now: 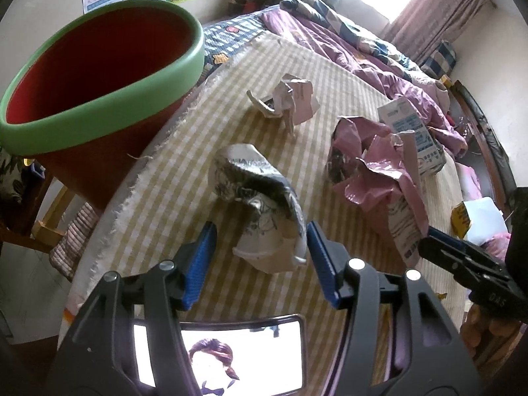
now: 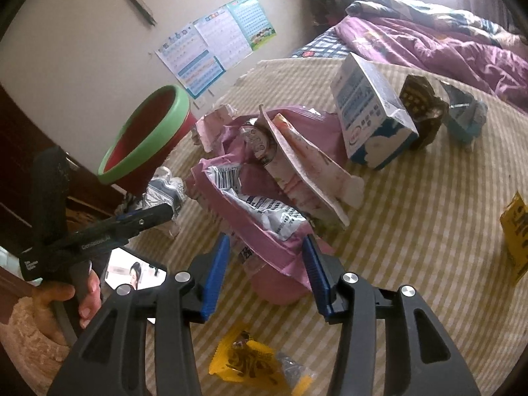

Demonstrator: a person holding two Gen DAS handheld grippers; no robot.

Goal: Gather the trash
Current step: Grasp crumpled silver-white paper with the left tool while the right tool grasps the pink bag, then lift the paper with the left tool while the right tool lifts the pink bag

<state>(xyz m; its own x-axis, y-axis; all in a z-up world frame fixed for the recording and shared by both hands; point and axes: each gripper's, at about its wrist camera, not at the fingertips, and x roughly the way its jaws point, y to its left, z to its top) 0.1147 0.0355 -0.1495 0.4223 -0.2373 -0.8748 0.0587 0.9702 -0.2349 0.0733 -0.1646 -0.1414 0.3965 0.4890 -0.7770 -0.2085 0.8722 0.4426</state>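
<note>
Now crumpled wrapper [image 1: 260,194] between left tool [image 1: 262,254] pads (untouched).

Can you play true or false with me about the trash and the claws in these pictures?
1. The bin is red with a green rim. True.
2. The bin is full of trash. False: what shows of its inside is bare.
3. The left claw has a crumpled wrapper between its fingers. True.
4. The blue and white carton lies inside the bin. False: it stands on the checked cloth.
5. The right claw is around the pink bag. True.
</note>
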